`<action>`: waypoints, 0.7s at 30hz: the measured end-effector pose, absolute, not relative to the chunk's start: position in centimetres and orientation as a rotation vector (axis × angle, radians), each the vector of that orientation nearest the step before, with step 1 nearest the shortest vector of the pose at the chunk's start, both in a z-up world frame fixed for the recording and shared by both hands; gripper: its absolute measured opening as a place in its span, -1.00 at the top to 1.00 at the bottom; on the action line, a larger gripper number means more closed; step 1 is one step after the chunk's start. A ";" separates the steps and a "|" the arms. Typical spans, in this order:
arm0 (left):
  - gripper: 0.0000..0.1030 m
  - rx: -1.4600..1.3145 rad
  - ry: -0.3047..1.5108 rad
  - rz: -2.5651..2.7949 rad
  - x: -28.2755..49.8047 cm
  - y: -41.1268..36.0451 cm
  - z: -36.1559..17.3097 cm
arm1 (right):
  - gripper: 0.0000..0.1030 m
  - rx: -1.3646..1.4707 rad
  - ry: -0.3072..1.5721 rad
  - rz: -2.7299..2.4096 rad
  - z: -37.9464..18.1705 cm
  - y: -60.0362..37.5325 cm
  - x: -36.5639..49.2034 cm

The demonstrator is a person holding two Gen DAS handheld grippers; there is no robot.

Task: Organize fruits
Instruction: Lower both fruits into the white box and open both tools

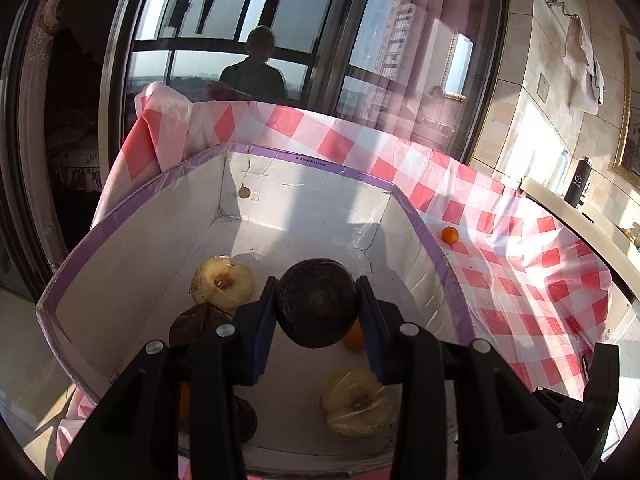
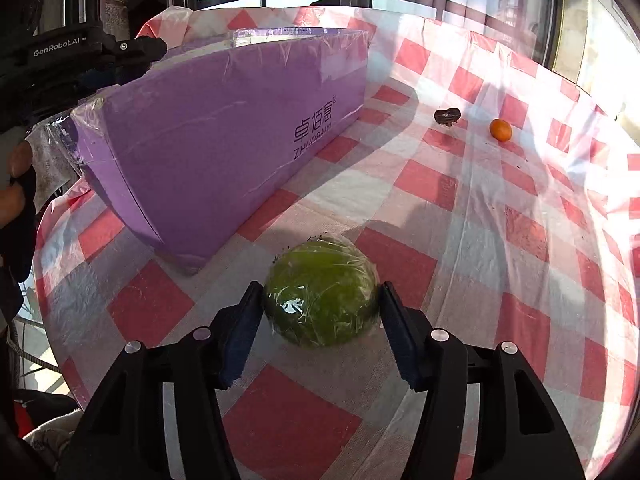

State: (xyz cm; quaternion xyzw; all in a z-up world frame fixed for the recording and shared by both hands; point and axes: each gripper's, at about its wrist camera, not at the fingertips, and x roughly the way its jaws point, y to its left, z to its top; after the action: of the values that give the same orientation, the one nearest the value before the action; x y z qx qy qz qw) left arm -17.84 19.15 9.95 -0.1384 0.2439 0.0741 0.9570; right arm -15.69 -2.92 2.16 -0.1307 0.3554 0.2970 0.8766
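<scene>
Two fisheye views, each mounted just behind a hand-held gripper and looking forward along its fingers. The left wrist camera sat above the open purple-rimmed box (image 1: 436, 248), angled down into its white interior, close, facing the window (image 1: 256, 32). The right wrist camera looked down more steeply, close over the red-checked tablecloth (image 2: 424, 184), seeing the same box (image 2: 224, 132) from outside. Both views shared the box, the cloth, and probably the same small orange fruit (image 1: 450, 235) (image 2: 500, 129).
</scene>
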 end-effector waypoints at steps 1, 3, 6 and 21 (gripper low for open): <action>0.25 -0.284 0.496 0.150 -17.8 19.3 9.8 | -0.12 -0.238 0.725 0.607 2.8 -3.6 -15.6; 0.25 -0.289 0.499 0.149 -17.8 19.6 9.7 | -0.12 -0.155 0.671 0.584 5.3 -4.9 -15.0; 0.25 -0.279 0.503 0.160 -17.7 19.8 9.6 | -0.12 -0.104 0.592 0.598 9.4 -4.9 -14.4; 0.25 -0.164 0.692 0.188 -15.8 21.8 9.0 | -0.13 -0.319 0.768 0.742 12.4 10.9 -5.0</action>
State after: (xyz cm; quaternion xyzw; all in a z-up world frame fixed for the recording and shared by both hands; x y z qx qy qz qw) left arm -15.79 21.82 8.99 -0.0800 0.3385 0.0919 0.9331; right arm -5.03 10.87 12.45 -0.1511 0.3643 0.3522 0.8488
